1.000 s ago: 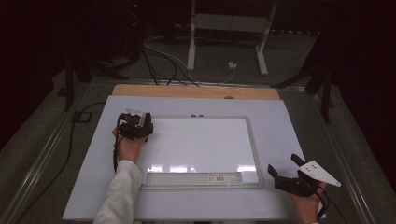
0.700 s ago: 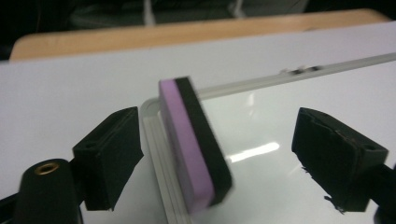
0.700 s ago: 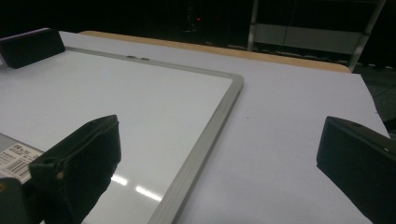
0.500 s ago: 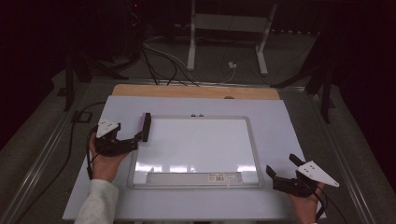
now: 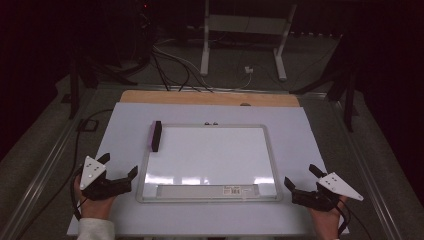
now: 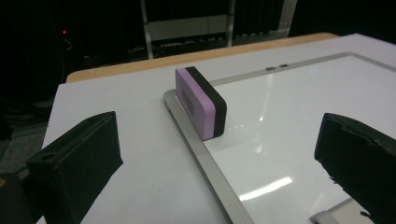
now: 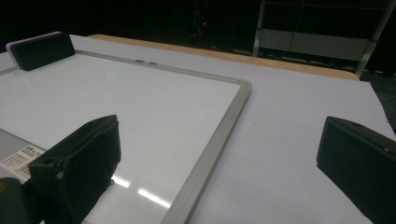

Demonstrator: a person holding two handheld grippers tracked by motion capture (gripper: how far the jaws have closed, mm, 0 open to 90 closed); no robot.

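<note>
Left hand-held gripper [image 5: 119,174] hangs spread and empty — the whiteboard eraser [image 5: 156,135], light and stiff-backed, looks best pinched across its long sides.

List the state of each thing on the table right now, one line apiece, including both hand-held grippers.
Eraser: released, standing on its long edge at the whiteboard's far left corner, felt side toward the board.
Whiteboard: lying flat, wiped clean, no marks visible.
Left hand-held gripper: jaws have just been opening, now wide open, nothing between them, near the board's left edge.
Right hand-held gripper: open, empty, right of the board's near corner.
</note>
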